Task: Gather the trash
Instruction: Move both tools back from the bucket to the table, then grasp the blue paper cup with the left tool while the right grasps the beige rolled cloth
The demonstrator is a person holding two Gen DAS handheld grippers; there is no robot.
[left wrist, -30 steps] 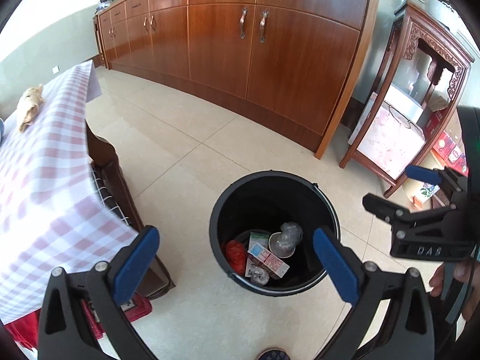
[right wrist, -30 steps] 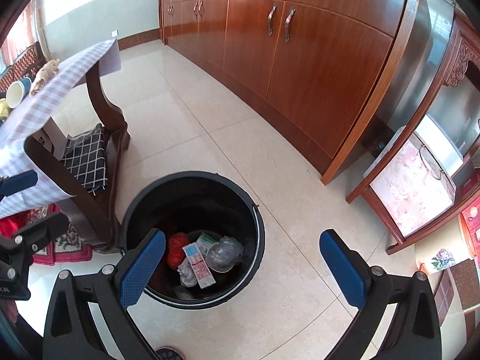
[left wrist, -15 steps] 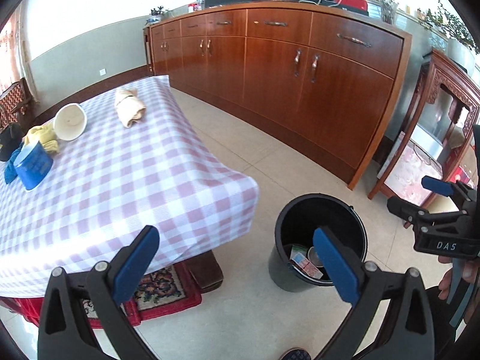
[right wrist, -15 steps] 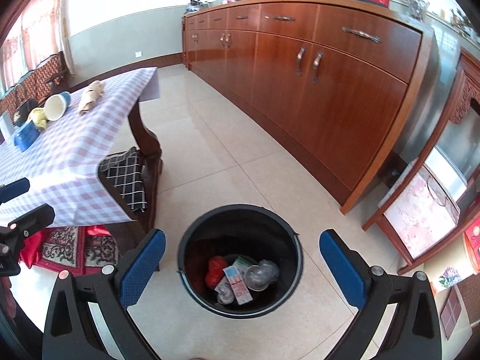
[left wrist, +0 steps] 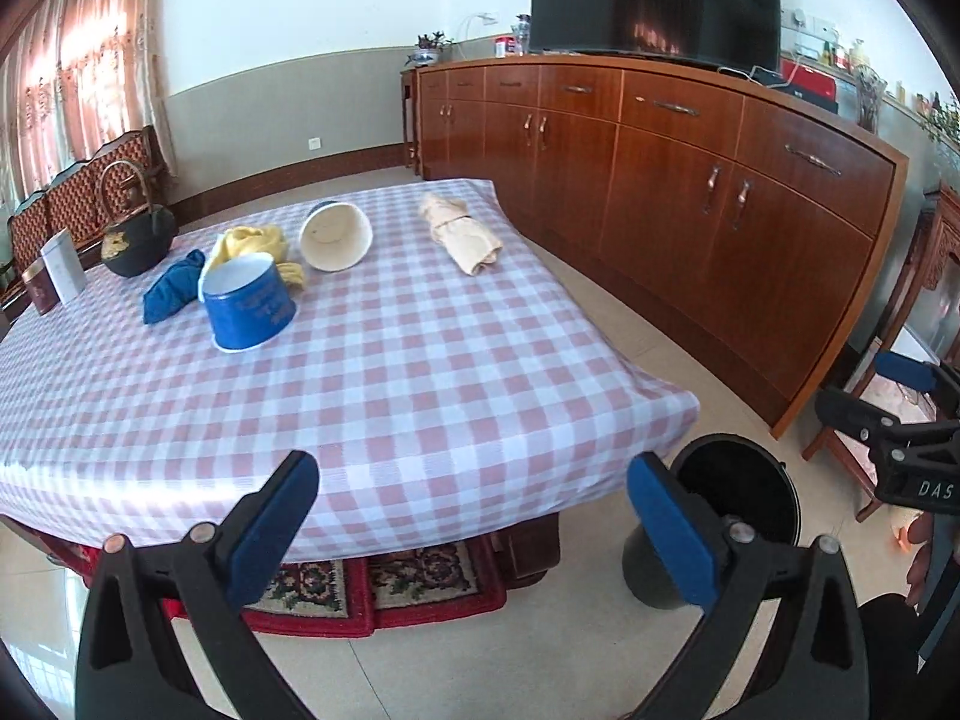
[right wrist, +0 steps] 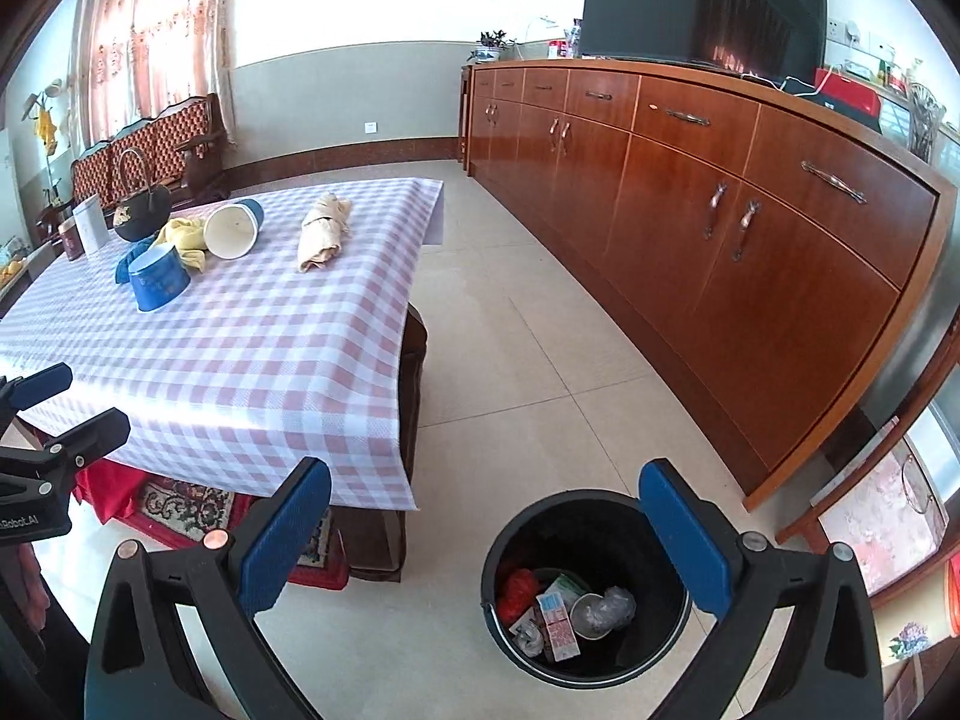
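A black trash bin point(right wrist: 585, 585) stands on the floor by the table corner and holds a red bag, a small carton and a clear cup; it also shows in the left wrist view point(left wrist: 735, 507). On the checked tablecloth point(left wrist: 390, 372) lie a blue paper cup point(left wrist: 249, 303), a tipped white cup point(left wrist: 336, 237), a crumpled beige wrapper point(left wrist: 462, 231), a yellow cloth point(left wrist: 252, 240) and a blue cloth point(left wrist: 171, 288). My left gripper point(left wrist: 474, 531) is open and empty at the table's near edge. My right gripper point(right wrist: 486, 534) is open and empty above the bin's left side.
A black kettle point(left wrist: 138, 237) and small boxes point(left wrist: 57, 273) stand at the table's far left. A long wooden sideboard point(right wrist: 690, 192) with a TV runs along the right. A carved wooden stand point(right wrist: 888, 516) is at the far right. A red rug point(left wrist: 372, 585) lies under the table.
Both grippers have risen and tilted up from over the bin. The left one has swung left to face the tabletop. Both stay open and empty.
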